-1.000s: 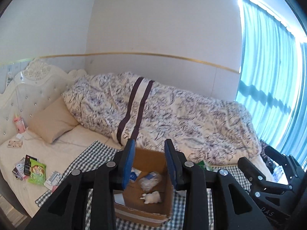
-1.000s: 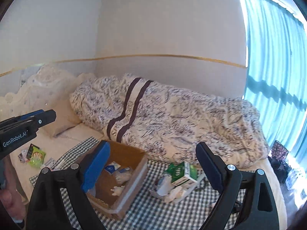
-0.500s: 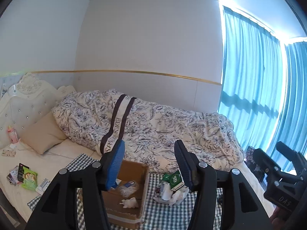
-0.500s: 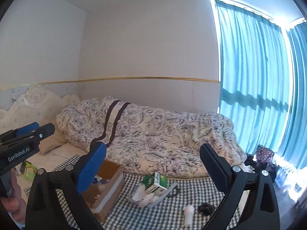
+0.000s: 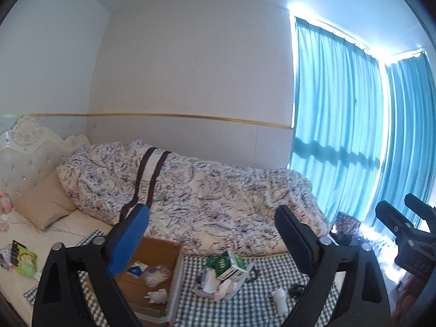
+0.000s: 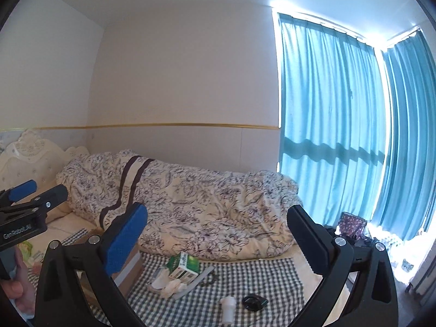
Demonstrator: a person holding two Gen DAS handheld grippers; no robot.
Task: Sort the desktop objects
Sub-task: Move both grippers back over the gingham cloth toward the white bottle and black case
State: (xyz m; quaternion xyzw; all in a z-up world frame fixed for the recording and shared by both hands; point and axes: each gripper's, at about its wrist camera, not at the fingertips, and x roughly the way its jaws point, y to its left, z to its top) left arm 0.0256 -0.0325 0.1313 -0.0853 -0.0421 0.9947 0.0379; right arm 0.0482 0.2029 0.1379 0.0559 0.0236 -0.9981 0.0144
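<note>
An open cardboard box (image 5: 159, 248) sits on a checked cloth (image 5: 245, 305) on the bed, holding a blue-white packet (image 5: 137, 267), a plastic bag (image 5: 157, 272) and a small white figure (image 5: 158, 297). To its right, a green-white carton (image 5: 230, 265) lies on crumpled tissue. A small white bottle (image 6: 227, 306) and a black round object (image 6: 253, 301) lie nearer on the cloth. My left gripper (image 5: 211, 212) hangs open and empty, high above the box. My right gripper (image 6: 218, 212) is open and empty above the carton (image 6: 182, 265).
A floral duvet (image 5: 207, 193) covers the far side of the bed, with a beige pillow (image 5: 43, 204) and white headboard (image 5: 27, 147) at left. Snack packets (image 5: 26, 260) lie on the bare mattress. Blue curtains (image 6: 340, 136) and a dark patterned bag (image 6: 351, 223) stand at right.
Both grippers have pulled back and up from the bed, so the box and carton look smaller. The left gripper's jaws have spread much wider.
</note>
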